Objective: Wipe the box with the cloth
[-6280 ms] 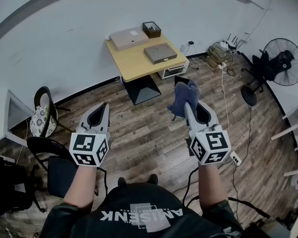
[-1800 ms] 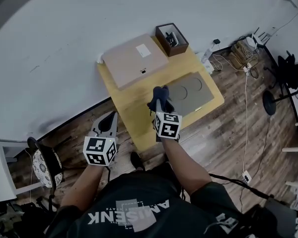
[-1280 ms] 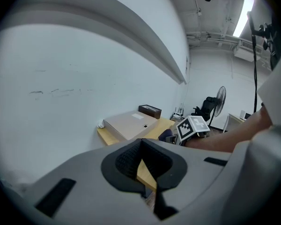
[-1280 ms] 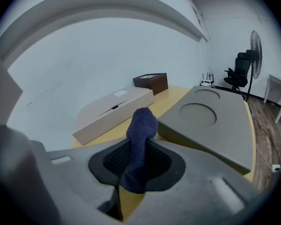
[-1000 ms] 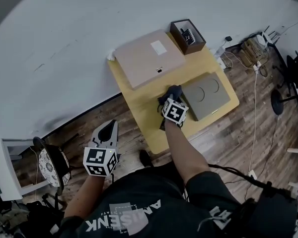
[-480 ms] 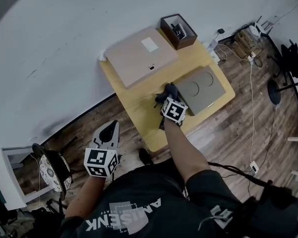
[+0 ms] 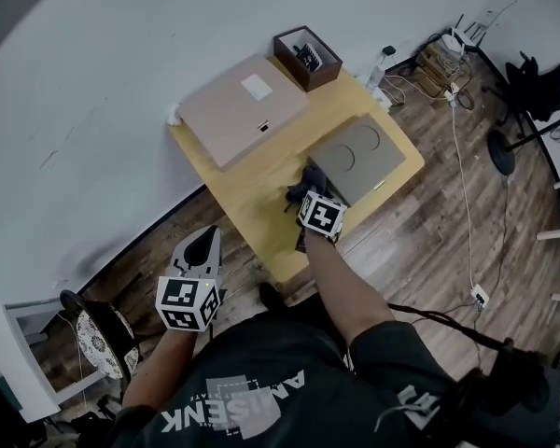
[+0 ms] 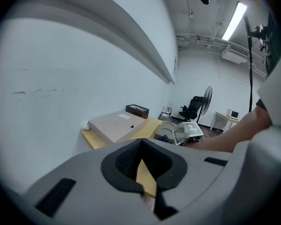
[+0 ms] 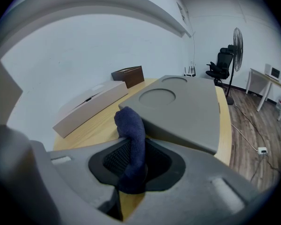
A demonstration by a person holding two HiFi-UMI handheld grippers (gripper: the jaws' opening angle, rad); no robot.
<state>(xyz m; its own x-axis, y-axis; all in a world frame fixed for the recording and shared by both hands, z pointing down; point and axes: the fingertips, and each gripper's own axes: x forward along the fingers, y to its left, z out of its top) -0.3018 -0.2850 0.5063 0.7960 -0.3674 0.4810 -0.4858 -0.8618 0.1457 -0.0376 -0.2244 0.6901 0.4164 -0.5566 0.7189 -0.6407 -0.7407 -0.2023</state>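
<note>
On the yellow table [image 7: 261, 208] lie a flat grey box [image 7: 359, 157] with two round recesses in its lid and a larger beige box [image 7: 241, 108]. My right gripper [image 7: 305, 194] is shut on a dark blue cloth [image 7: 303, 181], whose bunched end sits against the grey box's near left edge. In the right gripper view the cloth [image 9: 131, 139] rises from between the jaws and touches the grey box [image 9: 187, 109]. My left gripper [image 7: 202, 243] hangs off the table's near left side, shut and holding nothing. In the left gripper view, the left gripper [image 8: 144, 165] points at the beige box [image 8: 114, 125].
A small brown open box [image 7: 306, 58] stands at the table's far corner by the white wall. Cables and a power strip [image 7: 443, 59] lie on the wood floor to the right. A patterned chair [image 7: 98, 339] stands at the lower left.
Over the last seconds my right gripper carried the cloth over the table and down to the grey box's edge. The left gripper stayed low beside the table.
</note>
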